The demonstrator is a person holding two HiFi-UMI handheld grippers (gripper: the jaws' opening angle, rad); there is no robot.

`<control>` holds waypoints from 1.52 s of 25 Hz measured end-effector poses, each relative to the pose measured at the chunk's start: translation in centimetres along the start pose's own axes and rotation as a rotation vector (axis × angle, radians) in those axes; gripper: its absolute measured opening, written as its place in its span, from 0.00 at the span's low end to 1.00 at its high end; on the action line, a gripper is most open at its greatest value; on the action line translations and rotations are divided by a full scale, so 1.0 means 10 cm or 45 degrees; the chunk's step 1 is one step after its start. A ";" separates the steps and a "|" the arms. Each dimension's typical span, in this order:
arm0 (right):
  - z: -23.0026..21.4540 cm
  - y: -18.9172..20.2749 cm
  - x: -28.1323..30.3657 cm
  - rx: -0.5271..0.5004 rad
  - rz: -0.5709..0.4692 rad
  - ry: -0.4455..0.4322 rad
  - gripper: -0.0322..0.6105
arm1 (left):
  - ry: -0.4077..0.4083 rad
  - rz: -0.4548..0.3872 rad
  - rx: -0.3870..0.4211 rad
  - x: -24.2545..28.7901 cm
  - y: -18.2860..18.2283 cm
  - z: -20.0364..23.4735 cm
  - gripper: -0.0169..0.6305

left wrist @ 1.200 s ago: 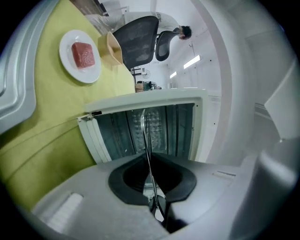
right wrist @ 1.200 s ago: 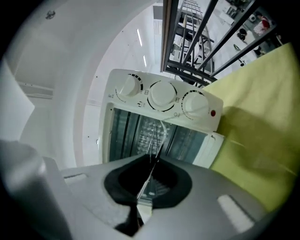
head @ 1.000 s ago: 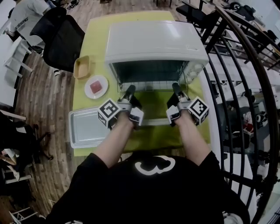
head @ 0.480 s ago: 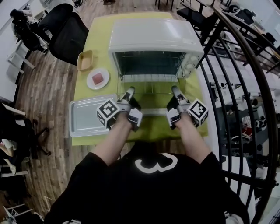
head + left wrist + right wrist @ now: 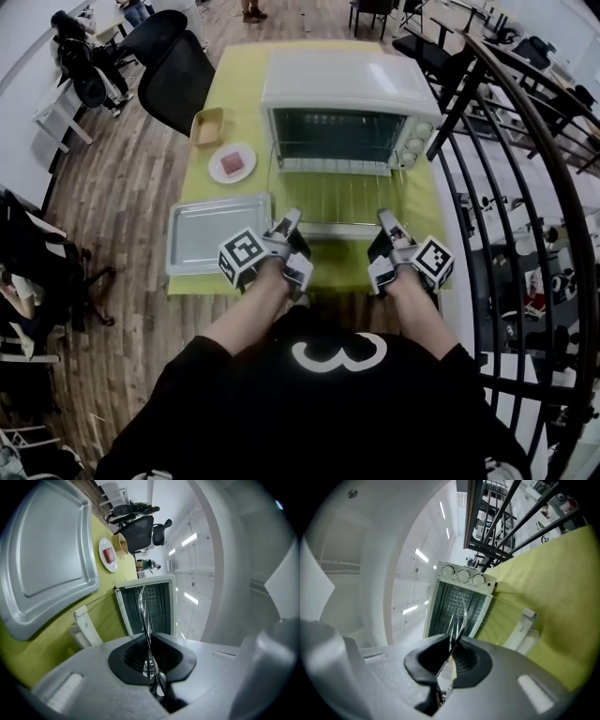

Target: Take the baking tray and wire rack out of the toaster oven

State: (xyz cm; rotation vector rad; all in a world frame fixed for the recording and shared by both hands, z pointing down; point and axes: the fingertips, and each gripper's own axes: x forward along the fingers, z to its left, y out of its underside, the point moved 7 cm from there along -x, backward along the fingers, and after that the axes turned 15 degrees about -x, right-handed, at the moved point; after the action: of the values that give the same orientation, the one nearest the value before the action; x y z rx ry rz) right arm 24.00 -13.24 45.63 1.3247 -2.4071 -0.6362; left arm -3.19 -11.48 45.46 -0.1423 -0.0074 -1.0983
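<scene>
The thin chrome wire rack (image 5: 330,197) juts from the boxy white toaster oven (image 5: 347,89), seemingly about half out. The left claw (image 5: 292,221) and right claw (image 5: 385,221), both held level, each pinch its front edge. The shallow, matte metal baking tray (image 5: 216,234) lies flat on the yellow-green worktop (image 5: 234,89).

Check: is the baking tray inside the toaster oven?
No, the baking tray lies flat on the yellow table, left of the toaster oven.

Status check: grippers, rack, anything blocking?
Left gripper and right gripper both shut on wire rack, front edge. Rack out in front of toaster oven. Baking tray on table, clear of path.
</scene>
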 end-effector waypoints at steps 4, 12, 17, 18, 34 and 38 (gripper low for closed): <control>0.13 0.20 -0.13 -0.014 0.033 -0.001 0.07 | -0.005 0.013 -0.032 -0.29 -0.02 0.06 0.06; 0.57 0.76 -0.09 0.001 0.040 0.024 0.08 | -0.022 0.027 -0.034 -0.82 -0.47 -0.05 0.06; 0.92 1.36 0.09 0.006 0.080 0.019 0.08 | -0.048 0.000 -0.033 -1.38 -0.97 -0.05 0.06; 1.01 1.51 0.14 0.006 0.091 0.011 0.08 | -0.051 -0.011 -0.034 -1.52 -1.08 -0.04 0.06; 1.51 2.99 0.68 0.026 0.247 -0.001 0.08 | -0.132 -0.115 -0.060 -2.75 -2.21 0.29 0.06; 1.45 3.16 0.70 0.027 0.276 0.026 0.08 | -0.173 -0.104 -0.099 -2.85 -2.27 0.45 0.06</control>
State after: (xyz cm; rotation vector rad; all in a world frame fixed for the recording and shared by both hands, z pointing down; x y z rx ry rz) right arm -8.92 -1.01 50.33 1.0518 -2.5011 -0.5355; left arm -36.06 4.14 50.31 -0.2887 -0.0929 -1.1696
